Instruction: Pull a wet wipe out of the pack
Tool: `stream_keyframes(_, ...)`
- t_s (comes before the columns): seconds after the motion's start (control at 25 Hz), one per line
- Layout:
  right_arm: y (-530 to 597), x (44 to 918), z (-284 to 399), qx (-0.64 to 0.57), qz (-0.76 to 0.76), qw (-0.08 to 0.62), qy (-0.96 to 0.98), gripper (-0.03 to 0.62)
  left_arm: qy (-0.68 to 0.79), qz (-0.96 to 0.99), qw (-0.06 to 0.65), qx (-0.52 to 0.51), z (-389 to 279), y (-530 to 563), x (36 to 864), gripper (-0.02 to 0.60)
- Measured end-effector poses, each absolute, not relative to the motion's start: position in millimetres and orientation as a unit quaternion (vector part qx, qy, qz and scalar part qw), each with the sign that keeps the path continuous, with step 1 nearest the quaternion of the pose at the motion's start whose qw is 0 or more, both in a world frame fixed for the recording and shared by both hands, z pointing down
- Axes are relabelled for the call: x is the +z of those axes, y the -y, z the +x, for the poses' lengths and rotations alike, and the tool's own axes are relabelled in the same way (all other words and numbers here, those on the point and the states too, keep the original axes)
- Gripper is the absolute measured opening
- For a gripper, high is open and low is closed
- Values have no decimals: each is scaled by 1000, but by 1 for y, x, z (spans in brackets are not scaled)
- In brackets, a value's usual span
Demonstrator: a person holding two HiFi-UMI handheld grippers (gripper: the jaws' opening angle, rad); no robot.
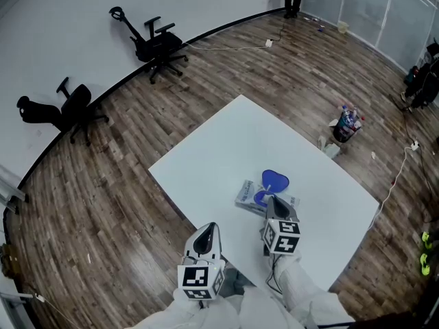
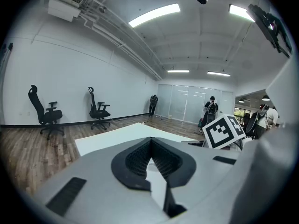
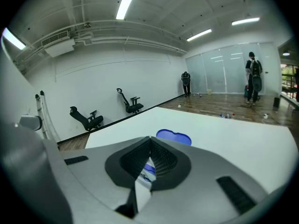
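The wet wipe pack (image 1: 248, 195) lies flat on the white table (image 1: 233, 136), near its front edge. Its blue lid flap (image 1: 276, 180) is folded open toward the far side. My right gripper (image 1: 272, 199) hovers over the pack's near end with its jaws shut. In the right gripper view the blue flap (image 3: 174, 136) shows just beyond the closed tips (image 3: 150, 140), and white and blue print on the pack shows through the slit below them. No wipe is visible between the pads. My left gripper (image 1: 208, 229) stays to the left, apart from the pack, also shut (image 2: 150, 140) and holding nothing.
Two black office chairs (image 1: 159, 46) (image 1: 68, 108) stand by the curved wall. A small bin with bottles (image 1: 346, 123) sits on the wood floor to the table's right, beside a white cable (image 1: 398, 173). People stand by the far glass wall (image 3: 252, 80).
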State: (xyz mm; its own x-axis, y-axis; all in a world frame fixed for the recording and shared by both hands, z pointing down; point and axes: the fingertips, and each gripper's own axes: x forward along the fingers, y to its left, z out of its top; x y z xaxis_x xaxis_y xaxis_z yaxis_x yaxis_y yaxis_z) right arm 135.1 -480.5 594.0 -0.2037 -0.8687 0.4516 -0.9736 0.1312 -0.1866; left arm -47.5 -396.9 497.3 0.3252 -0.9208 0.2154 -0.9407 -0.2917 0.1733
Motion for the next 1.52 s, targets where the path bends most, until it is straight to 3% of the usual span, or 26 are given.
stream_keyframes(1.52, 480, 511, 130, 168, 623, 56, 762, 9, 567, 812, 139, 1, -45, 402, 488, 0)
